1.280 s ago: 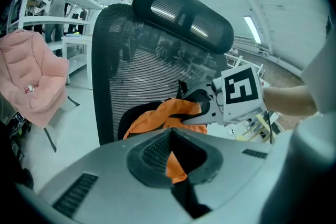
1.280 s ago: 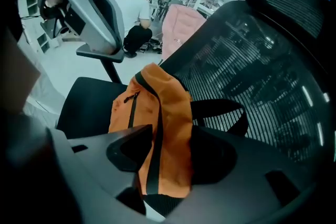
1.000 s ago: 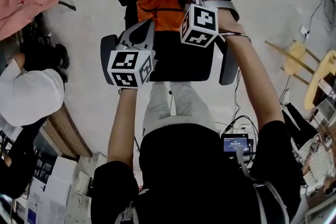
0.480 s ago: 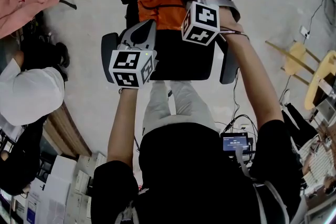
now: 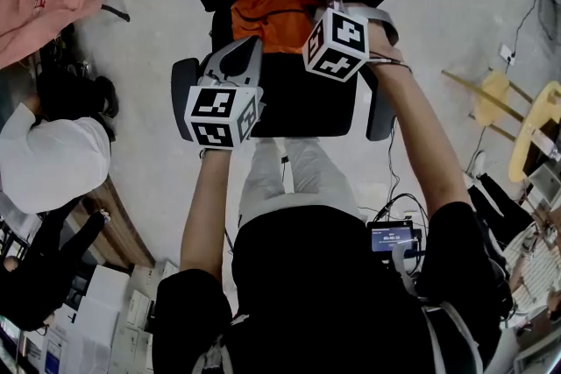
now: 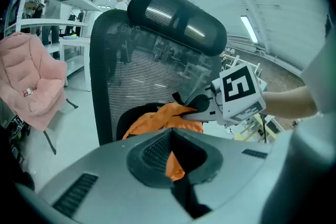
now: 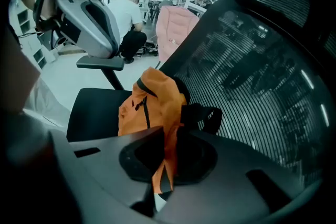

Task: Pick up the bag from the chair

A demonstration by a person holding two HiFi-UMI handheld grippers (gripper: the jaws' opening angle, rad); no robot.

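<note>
The black chair (image 5: pixel 302 105) in front of me stands on a pale, glossy floor (image 5: pixel 145 39) and fills the upper middle of the head view. It has a dark padded seat, an armrest at each side, and a tall mesh back topped by a headrest. An orange bag (image 5: pixel 273 13) sits at the rear of the seat, bunched up just beside the mesh back. Its black strap is on the side toward the back.

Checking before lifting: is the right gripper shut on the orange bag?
Shut on it: the right gripper has just closed, pinching a fold of the orange bag on the chair.
</note>
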